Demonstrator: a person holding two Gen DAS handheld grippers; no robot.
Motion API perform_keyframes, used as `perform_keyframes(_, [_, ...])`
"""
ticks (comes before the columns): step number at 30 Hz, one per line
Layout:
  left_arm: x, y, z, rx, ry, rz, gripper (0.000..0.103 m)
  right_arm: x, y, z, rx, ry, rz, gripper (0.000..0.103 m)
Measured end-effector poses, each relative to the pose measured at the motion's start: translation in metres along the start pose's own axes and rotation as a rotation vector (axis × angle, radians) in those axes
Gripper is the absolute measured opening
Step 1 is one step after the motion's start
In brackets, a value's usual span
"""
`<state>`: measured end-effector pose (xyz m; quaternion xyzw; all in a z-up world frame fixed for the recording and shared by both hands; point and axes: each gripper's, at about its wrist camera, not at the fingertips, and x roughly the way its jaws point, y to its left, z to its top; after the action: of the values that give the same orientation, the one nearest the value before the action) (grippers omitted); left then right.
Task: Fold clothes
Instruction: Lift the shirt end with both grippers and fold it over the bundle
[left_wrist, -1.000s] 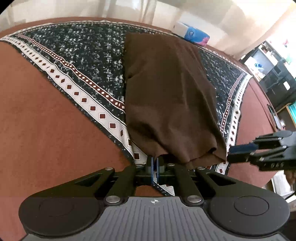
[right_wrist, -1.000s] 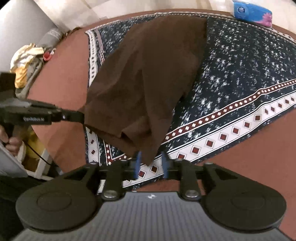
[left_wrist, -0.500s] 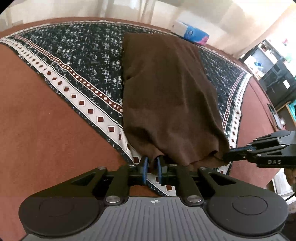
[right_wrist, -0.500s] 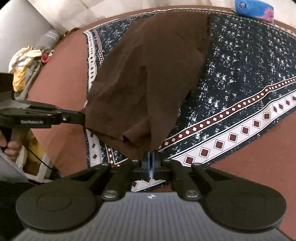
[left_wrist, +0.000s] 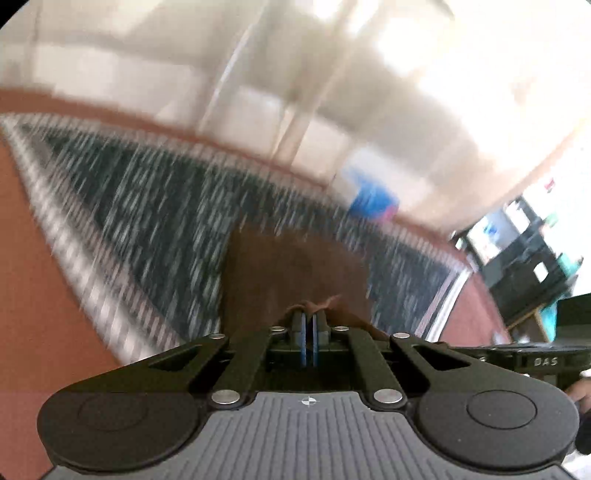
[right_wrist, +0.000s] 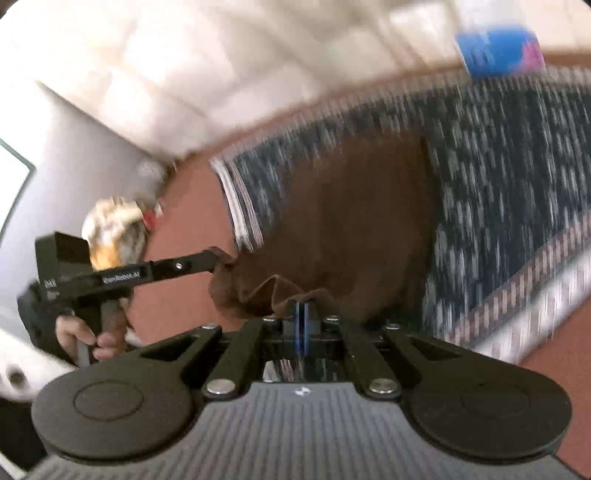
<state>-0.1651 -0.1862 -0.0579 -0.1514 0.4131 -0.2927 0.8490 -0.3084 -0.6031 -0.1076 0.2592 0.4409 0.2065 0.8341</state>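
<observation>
Here, in the left wrist view, the left gripper (left_wrist: 308, 319) has its jaws drawn nearly together on a bunched edge of the brown garment (left_wrist: 291, 273), with the blue pads only a thin slit apart and cloth puckered over their tips. The garment runs away from the jaws across the patterned dark blanket (left_wrist: 147, 221), which lies on a rust-red bed (left_wrist: 40, 266). Everything beyond the gripper is smeared by motion blur. A blue packet (left_wrist: 371, 201) sits at the far edge of the bed. The right gripper (left_wrist: 517, 354) shows side-on at the right border, too cut off here to judge.

In the right wrist view, the right gripper (right_wrist: 301, 308) is likewise pinched closed on a gathered fold of the brown garment (right_wrist: 351, 229), pads almost touching. To the left, the left gripper (right_wrist: 218, 260) grips another corner of the same cloth, held by the person's hand (right_wrist: 86, 338). The garment sags between both grips, its far part lying on the patterned dark blanket (right_wrist: 517, 177). The blue packet (right_wrist: 498, 51) is at top right.
</observation>
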Motion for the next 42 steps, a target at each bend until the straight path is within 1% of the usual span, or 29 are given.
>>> perform_keyframes(2, [0.018,-0.003,0.029,0.004,-0.039,-0.027,0.0,-0.004,-0.003,0.028,-0.009,-0.055,0.018,0.003])
perform_keyframes(4, [0.039,-0.004,0.051,0.012,-0.051,-0.04,0.0,0.002,-0.018,0.058,-0.013,-0.099,-0.002,0.003])
perform_keyframes(5, [0.051,-0.004,0.06,0.023,-0.057,-0.031,0.0,0.01,-0.026,0.07,-0.006,-0.111,-0.019,0.003])
perform_keyframes(7, [0.075,0.002,0.071,0.018,-0.041,-0.015,0.0,0.024,-0.043,0.093,0.016,-0.126,-0.056,0.003])
perform_keyframes(9, [0.095,0.009,0.078,-0.005,-0.014,-0.001,0.0,0.042,-0.065,0.111,0.064,-0.12,-0.087,0.003])
perform_keyframes(12, [0.115,0.024,0.08,-0.003,0.027,0.029,0.0,0.064,-0.084,0.123,0.105,-0.097,-0.13,0.003])
perform_keyframes(14, [0.122,0.033,0.076,0.009,0.064,0.044,0.0,0.077,-0.094,0.122,0.138,-0.076,-0.143,0.003])
perform_keyframes(15, [0.124,0.036,0.072,0.016,0.084,0.044,0.002,0.081,-0.097,0.122,0.149,-0.073,-0.146,0.003])
perform_keyframes(16, [0.125,0.039,0.068,0.022,0.105,0.044,0.017,0.085,-0.1,0.121,0.159,-0.07,-0.148,0.003])
perform_keyframes(17, [0.126,0.042,0.064,0.028,0.126,0.044,0.025,0.088,-0.102,0.121,0.17,-0.067,-0.15,0.003])
perform_keyframes(19, [0.129,0.049,0.058,0.019,0.153,0.037,0.027,0.093,-0.106,0.119,0.191,-0.069,-0.159,0.004])
perform_keyframes(21, [0.127,0.054,0.057,-0.005,0.149,0.028,0.028,0.097,-0.109,0.119,0.207,-0.061,-0.164,0.004])
perform_keyframes(22, [0.122,0.056,0.06,-0.017,0.131,0.034,0.034,0.098,-0.11,0.119,0.211,-0.057,-0.164,0.004])
perform_keyframes(23, [0.118,0.057,0.062,-0.029,0.113,0.04,0.05,0.097,-0.111,0.12,0.214,-0.057,-0.163,0.004])
perform_keyframes(24, [0.113,0.059,0.064,-0.041,0.095,0.047,0.054,0.094,-0.111,0.121,0.216,-0.058,-0.159,0.007])
perform_keyframes(25, [0.106,0.061,0.066,-0.046,0.078,0.051,0.056,0.09,-0.109,0.121,0.215,-0.063,-0.155,0.011])
perform_keyframes(26, [0.1,0.064,0.068,-0.05,0.061,0.055,0.055,0.084,-0.106,0.121,0.205,-0.074,-0.162,0.027])
perform_keyframes(27, [0.095,0.065,0.07,-0.052,0.051,0.068,0.055,0.078,-0.104,0.121,0.196,-0.084,-0.17,0.045])
perform_keyframes(28, [0.089,0.066,0.072,-0.054,0.041,0.081,0.054,0.071,-0.101,0.121,0.181,-0.1,-0.187,0.048])
perform_keyframes(31, [0.08,0.054,0.075,-0.01,0.039,0.03,0.052,0.049,-0.09,0.118,0.139,-0.171,-0.202,0.043])
perform_keyframes(32, [0.077,0.05,0.075,0.005,0.039,0.012,0.052,0.044,-0.085,0.117,0.118,-0.186,-0.189,0.035])
perform_keyframes(34, [0.086,0.034,0.074,0.077,0.047,-0.022,0.052,0.048,-0.07,0.119,0.045,-0.173,-0.152,0.034])
perform_keyframes(36, [0.102,0.02,0.071,0.147,0.051,-0.009,0.052,0.066,-0.059,0.12,-0.02,-0.135,-0.16,0.034])
perform_keyframes(37, [0.11,0.014,0.07,0.166,0.05,-0.013,0.052,0.076,-0.054,0.121,-0.047,-0.116,-0.17,0.035])
perform_keyframes(39, [0.125,0.009,0.068,0.183,0.044,0.004,0.053,0.094,-0.052,0.122,-0.056,-0.105,-0.167,0.036])
perform_keyframes(40, [0.128,0.011,0.067,0.183,0.055,0.015,0.055,0.104,-0.054,0.124,-0.049,-0.104,-0.172,0.036])
perform_keyframes(42, [0.135,0.015,0.066,0.181,0.077,0.036,0.056,0.12,-0.062,0.125,-0.011,-0.107,-0.211,0.036])
